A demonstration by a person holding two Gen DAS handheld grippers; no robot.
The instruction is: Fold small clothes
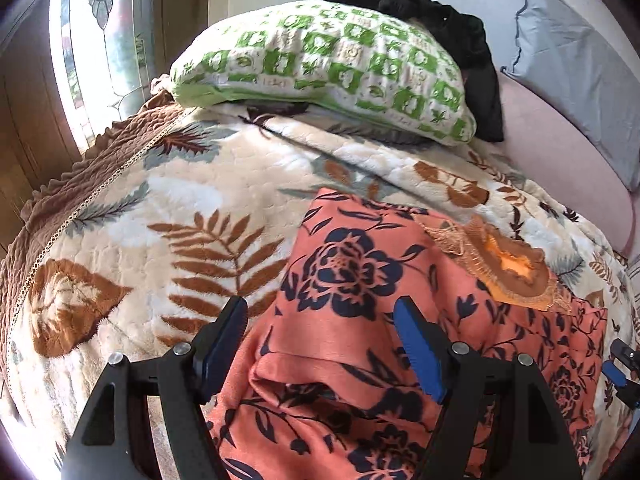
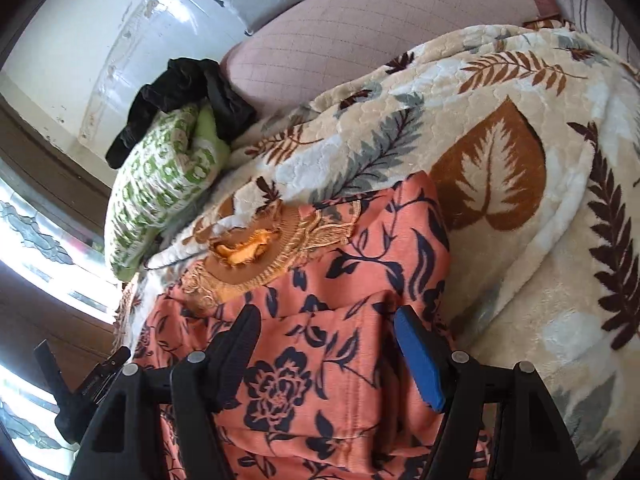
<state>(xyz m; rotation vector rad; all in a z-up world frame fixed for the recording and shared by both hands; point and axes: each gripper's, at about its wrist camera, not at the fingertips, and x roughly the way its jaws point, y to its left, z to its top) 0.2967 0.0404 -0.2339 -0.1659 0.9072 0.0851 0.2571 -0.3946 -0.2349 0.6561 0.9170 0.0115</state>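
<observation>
An orange garment with dark blue flowers (image 1: 352, 272) lies on a cream leaf-print blanket (image 1: 180, 200). Its embroidered brown neckline (image 1: 508, 264) points away to the right. My left gripper (image 1: 320, 312) is open, its jaws straddling the garment's left part just above the cloth. In the right wrist view the same garment (image 2: 320, 320) lies with a folded layer near me, neckline (image 2: 256, 256) at the far left. My right gripper (image 2: 324, 320) is open over the folded part. The right gripper's tip also shows at the left view's right edge (image 1: 620, 368).
A green-and-white pillow (image 1: 320, 64) lies at the head of the bed with a black garment (image 1: 440, 32) on it. A pink sheet (image 2: 380, 32) and grey pillow (image 1: 572, 64) lie beyond. A window (image 1: 104, 40) is at the left. The blanket (image 2: 500, 140) bunches up on the right.
</observation>
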